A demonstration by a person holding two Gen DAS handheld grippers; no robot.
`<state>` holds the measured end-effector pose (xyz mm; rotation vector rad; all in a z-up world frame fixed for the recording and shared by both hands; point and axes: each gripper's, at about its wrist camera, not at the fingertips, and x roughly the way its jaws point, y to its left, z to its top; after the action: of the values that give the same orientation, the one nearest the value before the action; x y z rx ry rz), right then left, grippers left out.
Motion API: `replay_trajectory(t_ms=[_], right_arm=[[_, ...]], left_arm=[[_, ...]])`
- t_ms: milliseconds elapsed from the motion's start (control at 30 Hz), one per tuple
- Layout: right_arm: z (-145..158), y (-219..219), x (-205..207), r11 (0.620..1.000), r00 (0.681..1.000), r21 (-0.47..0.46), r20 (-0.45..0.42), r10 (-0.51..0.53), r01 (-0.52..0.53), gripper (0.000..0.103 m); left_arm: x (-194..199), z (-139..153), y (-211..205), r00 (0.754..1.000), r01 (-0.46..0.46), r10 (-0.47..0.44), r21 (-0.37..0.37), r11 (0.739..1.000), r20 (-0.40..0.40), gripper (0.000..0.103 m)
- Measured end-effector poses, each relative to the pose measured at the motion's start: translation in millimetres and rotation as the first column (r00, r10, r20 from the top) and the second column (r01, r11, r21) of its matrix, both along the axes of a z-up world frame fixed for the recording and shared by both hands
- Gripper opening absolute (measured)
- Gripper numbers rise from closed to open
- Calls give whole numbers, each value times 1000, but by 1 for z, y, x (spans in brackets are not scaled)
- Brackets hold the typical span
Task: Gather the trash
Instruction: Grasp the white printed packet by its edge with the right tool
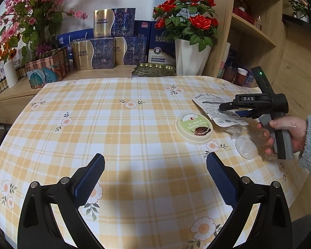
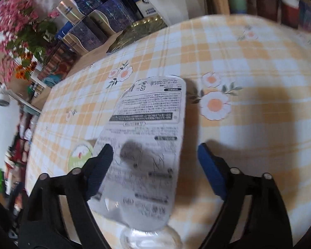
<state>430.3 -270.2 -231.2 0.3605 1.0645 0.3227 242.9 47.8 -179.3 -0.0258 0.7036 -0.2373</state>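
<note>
the table, under a yellow checked cloth, carries the trash at its right side; a white printed package lies flat, one corner over a clear plastic cup on its side, with a round green-labelled lid just beside them; the right gripper hangs over the package with its jaws spread wide either side of it, pads not pressing, nothing held; the left gripper stands open and empty over bare cloth, well apart from the trash; judgement: the package is flat and flimsy, so the right fingers should come down steeply at one edge, pinch it firmly, then lift clear without dragging the cup.
</note>
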Motion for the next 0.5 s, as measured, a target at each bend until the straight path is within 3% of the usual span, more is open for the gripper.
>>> replay_trajectory(t_ms=[67,133,200,300,400,500], right_arm=[[0,1,4,999,1000,39,-4,3,-3,80],[-3,0,9,996,1000,91,-23,2,0,61],[-5,-3,11,989,999,149,-43,-6,13,34],[6,-12,5,965,999,259,-5,-41,41,14],[39,-22,-8,949,990,307,101,-102,66,11],[76,-31,-24,963,970,264,213,-120,61,11]], left_arm=[[4,-2,-1,1000,0,0,-2,1000,-4,96],[7,-4,-3,1000,4,-4,-3,1000,-9,96],[9,-6,-6,1000,10,-10,-2,1000,-12,96],[9,-5,-11,1000,22,-22,0,1000,-9,96],[11,-4,-16,999,40,-40,-4,999,-19,96],[17,-4,-27,995,83,-84,-33,996,-49,96]])
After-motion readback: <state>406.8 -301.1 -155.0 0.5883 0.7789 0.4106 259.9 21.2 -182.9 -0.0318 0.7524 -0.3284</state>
